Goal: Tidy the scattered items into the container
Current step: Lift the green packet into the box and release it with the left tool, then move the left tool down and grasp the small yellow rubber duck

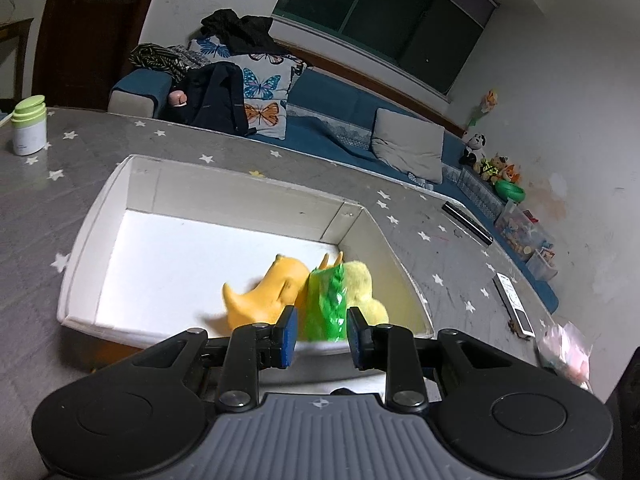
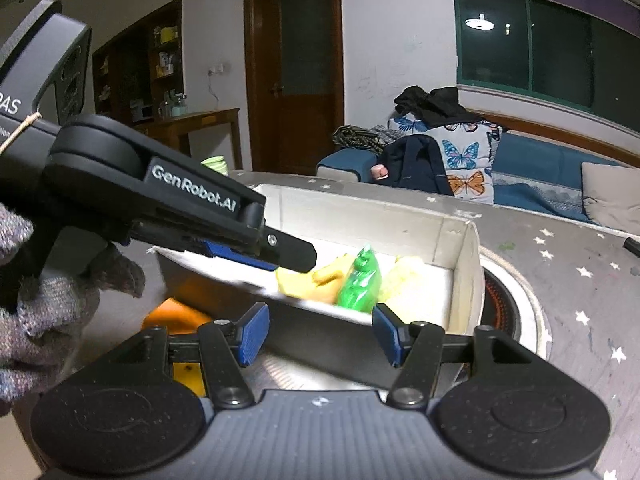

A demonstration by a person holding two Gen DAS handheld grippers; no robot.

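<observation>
- A white cardboard box (image 1: pixel 100 216) is seen in the middle of the left wrist frame, set on a grey star-patterned table (image 1: pixel 100 148).
- Three items are gathered in the box's lower right corner: an orange toy (image 1: pixel 262 294), a green packet (image 1: pixel 330 304) and a yellow plush (image 1: pixel 362 288), all touching one another.
- The left gripper (image 1: pixel 322 334) is held at the box's near rim, its blue-padded fingers (image 1: pixel 290 334) spread apart with the green packet seen between them; whether the pads touch it cannot be told.
- In the right wrist frame the right gripper (image 2: pixel 318 334) is shown at lower centre, fingers spread wide and gripping nothing, just before the box's near wall (image 2: pixel 320 344).
- The left gripper is seen there from the side at upper left, held by a grey-gloved hand (image 2: pixel 44 312).
- An orange object (image 2: pixel 176 316) is partly visible at lower left, outside the box.
- A white bottle with a green cap (image 1: pixel 29 126) stands at the far left of the table; a remote control (image 1: pixel 514 304) lies at the right.
</observation>
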